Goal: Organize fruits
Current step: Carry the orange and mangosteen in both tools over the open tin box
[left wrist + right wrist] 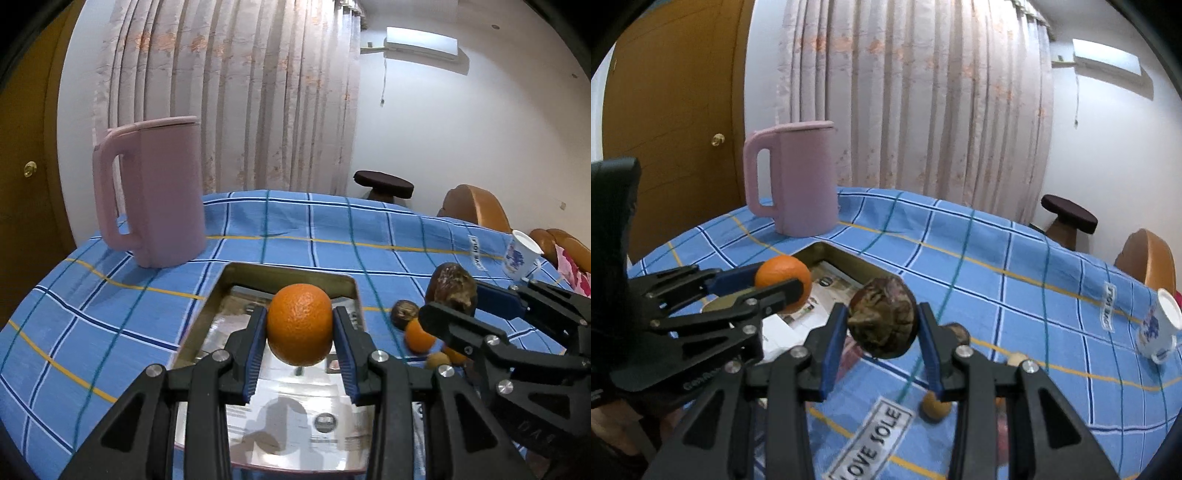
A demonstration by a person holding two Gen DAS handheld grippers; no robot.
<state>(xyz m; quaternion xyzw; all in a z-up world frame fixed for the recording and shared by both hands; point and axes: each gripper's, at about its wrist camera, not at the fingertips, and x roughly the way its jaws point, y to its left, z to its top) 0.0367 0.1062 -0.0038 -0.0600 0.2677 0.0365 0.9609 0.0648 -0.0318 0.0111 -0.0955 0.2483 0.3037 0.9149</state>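
Left wrist view showed the left hand-held gripper clamping an orange above the empty tray — the right hand-held gripper gripped a brown fruit; several loose fruits remained on the bench — sorting barely begun.

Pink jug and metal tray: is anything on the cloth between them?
No. In both wrist views only bare checked tablecloth separates the pink jug from the metal tray.

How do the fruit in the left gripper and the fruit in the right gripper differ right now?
The orange in the left gripper is bright and smooth-skinned; the brown fruit in the right gripper is dark, mottled and wrinkled. The orange hangs over the metal tray; the brown fruit hangs near the tray's edge, above the tablecloth. Both are roundish, lifted clear and clamped between blue pads.
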